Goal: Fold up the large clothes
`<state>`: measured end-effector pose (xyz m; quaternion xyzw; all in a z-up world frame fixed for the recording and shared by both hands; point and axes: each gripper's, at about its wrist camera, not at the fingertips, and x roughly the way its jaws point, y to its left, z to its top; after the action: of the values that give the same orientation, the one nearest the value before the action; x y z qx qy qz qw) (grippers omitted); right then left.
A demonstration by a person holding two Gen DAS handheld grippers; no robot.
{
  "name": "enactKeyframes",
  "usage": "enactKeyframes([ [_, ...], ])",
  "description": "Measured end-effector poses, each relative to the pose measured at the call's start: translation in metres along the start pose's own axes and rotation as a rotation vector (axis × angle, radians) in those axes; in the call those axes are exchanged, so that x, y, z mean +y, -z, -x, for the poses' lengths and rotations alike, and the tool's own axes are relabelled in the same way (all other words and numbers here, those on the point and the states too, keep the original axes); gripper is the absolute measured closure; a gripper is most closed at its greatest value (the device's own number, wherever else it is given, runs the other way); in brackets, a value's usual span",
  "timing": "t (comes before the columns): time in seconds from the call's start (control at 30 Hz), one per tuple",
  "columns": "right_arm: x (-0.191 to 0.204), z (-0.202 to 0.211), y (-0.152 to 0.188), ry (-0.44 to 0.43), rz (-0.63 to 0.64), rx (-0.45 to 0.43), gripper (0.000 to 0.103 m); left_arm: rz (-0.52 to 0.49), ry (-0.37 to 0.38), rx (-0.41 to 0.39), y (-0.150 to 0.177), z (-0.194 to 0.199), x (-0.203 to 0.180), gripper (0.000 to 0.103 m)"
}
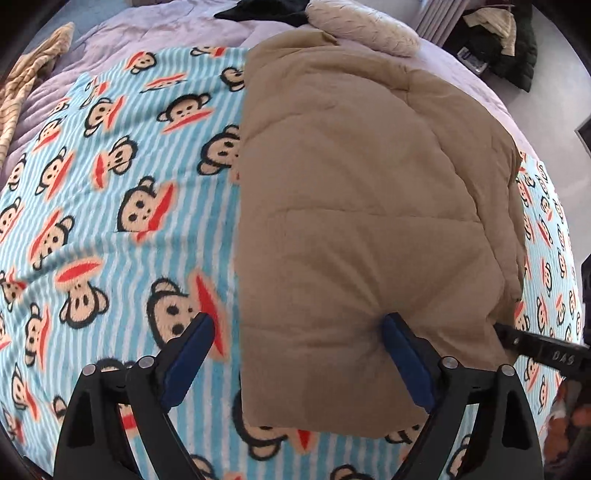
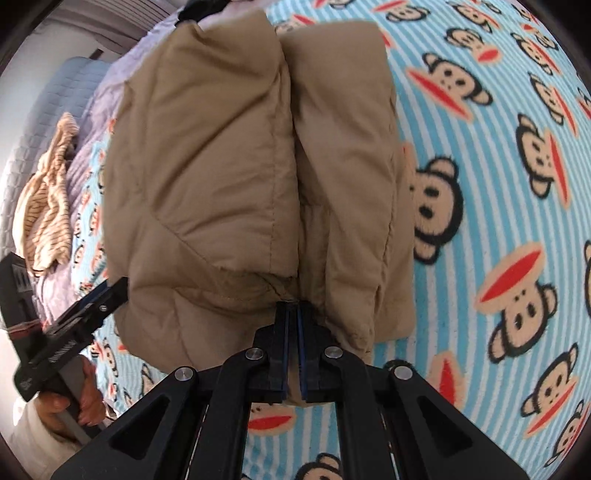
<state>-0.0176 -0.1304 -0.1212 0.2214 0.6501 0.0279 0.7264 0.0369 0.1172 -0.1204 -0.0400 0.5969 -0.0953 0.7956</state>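
A tan padded jacket (image 1: 362,206) lies folded lengthwise on a blue striped blanket with monkey faces (image 1: 110,206), which covers a bed with a lilac cover (image 1: 122,33). In the left wrist view the jacket fills the centre and the part toward 1 o'clock, and its near edge comes down to about 6 o'clock. In the right wrist view the jacket (image 2: 229,158) shows two thick folded halves side by side, with a deep crease between them that runs from 12 o'clock down to the centre.

The left gripper (image 1: 299,325) has its jaws spread wide. The finger at 7 o'clock stands over the blanket, the finger at 5 o'clock stands over the jacket, and the left edge of the jacket lies between them; the pads do not press on it. The right gripper (image 2: 292,310) has its jaws almost together and it pinches the near edge of the jacket at the lower end of the crease, with tan cloth visible between the blue pads.

In the right wrist view the left gripper (image 2: 110,295) appears at 9 o'clock, just beside the jacket's corner, and a hand (image 2: 74,402) holds its handle at 8 o'clock. A striped beige cloth (image 1: 26,92) lies at 10 o'clock in the left view, and a pale cushion (image 1: 365,29) at 1 o'clock touches the far end of the jacket
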Motion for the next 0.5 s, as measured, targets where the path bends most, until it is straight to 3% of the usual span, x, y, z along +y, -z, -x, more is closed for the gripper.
enactKeyframes([
  [0.23,0.005,0.022,0.006,0.019,-0.021,0.001,0.097,-0.022,-0.036,0.024,-0.005,0.018,-0.004,0.010],
  [0.5,0.006,0.051,0.016,0.019,-0.079,-0.027,0.097,-0.043,-0.042,-0.003,-0.005,0.039,-0.007,0.010],
])
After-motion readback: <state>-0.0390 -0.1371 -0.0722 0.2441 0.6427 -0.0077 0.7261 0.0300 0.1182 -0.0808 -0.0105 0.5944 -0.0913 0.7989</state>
